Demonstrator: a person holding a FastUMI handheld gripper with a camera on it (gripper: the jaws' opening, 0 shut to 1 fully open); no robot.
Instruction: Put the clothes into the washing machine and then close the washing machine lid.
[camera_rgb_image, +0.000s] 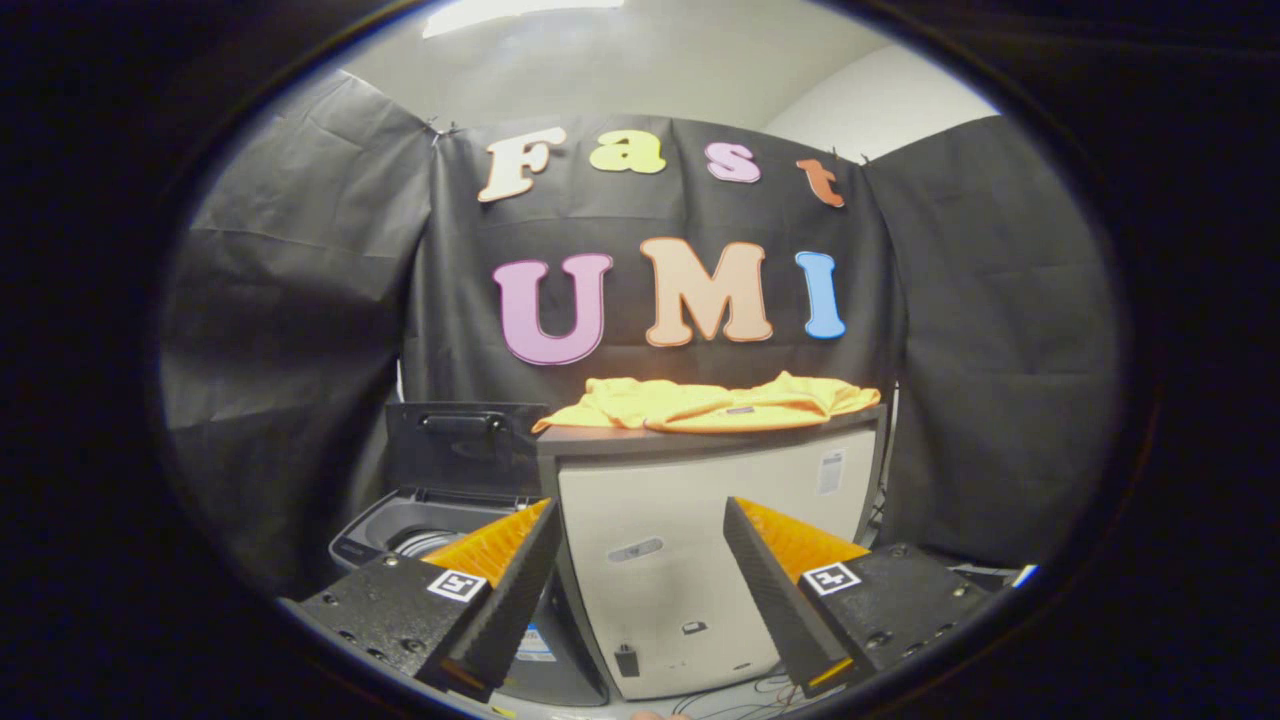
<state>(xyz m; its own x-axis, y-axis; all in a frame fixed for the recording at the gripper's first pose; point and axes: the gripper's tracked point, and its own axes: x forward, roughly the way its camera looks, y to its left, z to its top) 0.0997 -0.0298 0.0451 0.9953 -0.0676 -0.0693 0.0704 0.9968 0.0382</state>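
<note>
We hold the gripper (640, 520) with jaws spread wide, empty. Beyond them, crumpled yellow cloth garments (705, 402) rest atop a beige cabinet (700, 560), beside the open-lidded grey washing machine (430, 520).

Clothes (705, 403) on cabinet (700, 560); washing machine (400, 535) left.

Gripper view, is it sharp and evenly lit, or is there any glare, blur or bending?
Gripper view: sharp, no motion blur; fisheye bends the cabinet sides outward; lighting soft and even, yellow clothes bright, no glare; washing machine with raised lid dimmer; open gripper fingers crisp.
</note>
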